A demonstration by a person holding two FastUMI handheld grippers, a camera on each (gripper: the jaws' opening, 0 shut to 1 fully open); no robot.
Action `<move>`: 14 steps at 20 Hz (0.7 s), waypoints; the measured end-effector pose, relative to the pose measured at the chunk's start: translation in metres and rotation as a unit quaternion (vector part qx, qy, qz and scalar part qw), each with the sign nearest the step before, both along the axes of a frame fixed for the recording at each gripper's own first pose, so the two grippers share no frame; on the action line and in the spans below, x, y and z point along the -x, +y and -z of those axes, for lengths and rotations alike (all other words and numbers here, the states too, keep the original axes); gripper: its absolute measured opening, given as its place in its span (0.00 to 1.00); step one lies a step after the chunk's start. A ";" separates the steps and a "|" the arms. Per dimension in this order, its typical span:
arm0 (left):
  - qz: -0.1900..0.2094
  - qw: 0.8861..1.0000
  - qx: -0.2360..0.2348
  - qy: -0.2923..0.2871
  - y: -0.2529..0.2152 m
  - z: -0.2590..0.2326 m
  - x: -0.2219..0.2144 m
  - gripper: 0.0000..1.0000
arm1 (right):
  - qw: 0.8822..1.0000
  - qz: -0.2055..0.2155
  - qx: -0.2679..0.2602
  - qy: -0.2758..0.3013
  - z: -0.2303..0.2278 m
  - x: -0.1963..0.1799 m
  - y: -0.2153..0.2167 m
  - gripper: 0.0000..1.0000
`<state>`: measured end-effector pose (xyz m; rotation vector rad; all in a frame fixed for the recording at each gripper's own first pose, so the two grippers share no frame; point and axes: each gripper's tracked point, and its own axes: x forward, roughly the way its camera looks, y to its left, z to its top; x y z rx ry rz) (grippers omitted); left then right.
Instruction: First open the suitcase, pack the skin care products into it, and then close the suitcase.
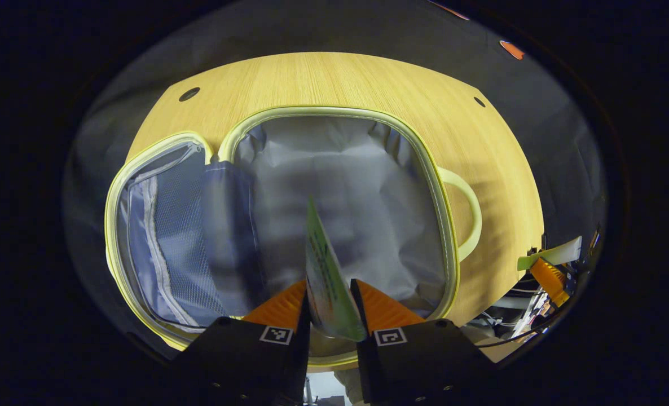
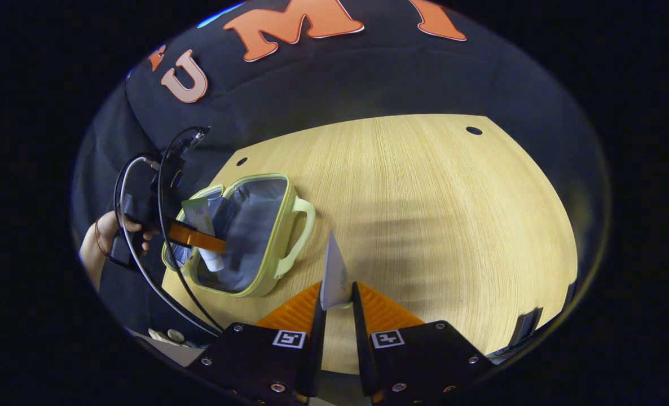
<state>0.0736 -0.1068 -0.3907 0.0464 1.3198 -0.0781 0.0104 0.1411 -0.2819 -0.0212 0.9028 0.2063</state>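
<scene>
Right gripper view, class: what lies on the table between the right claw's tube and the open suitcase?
Bare tabletop. In the right gripper view, nothing sits between the tube in the right claw and the suitcase.

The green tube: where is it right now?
The green tube is pinched in the left gripper, hanging above the open suitcase's grey lining.

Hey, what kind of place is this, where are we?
Probably a recording booth, not a home: black cloth wall behind a bare wooden table, where handheld grippers pack an open suitcase, with cables trailing.
</scene>
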 end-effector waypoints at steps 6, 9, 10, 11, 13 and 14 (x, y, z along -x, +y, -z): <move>0.065 0.995 -0.045 -0.054 0.017 -0.025 -0.016 0.97 | 1.000 0.006 0.004 -0.007 -0.004 0.003 0.023 0.28; 0.077 0.993 -0.041 -0.085 0.019 -0.042 -0.016 0.98 | 1.000 -0.007 -0.002 -0.010 -0.008 0.002 0.042 0.29; 0.073 0.993 -0.028 -0.092 0.018 -0.047 -0.014 0.98 | 1.000 -0.012 -0.002 -0.012 -0.010 0.000 0.048 0.29; 0.066 0.993 -0.013 -0.100 0.018 -0.052 -0.011 0.98 | 1.000 -0.018 -0.001 -0.014 -0.012 -0.002 0.055 0.29; 0.048 0.992 0.015 -0.120 0.021 -0.063 -0.006 0.98 | 0.999 -0.030 -0.002 -0.017 -0.018 -0.006 0.070 0.28; 0.038 0.990 0.025 -0.132 0.027 -0.069 -0.004 0.98 | 0.999 -0.038 -0.004 -0.017 -0.021 -0.006 0.079 0.29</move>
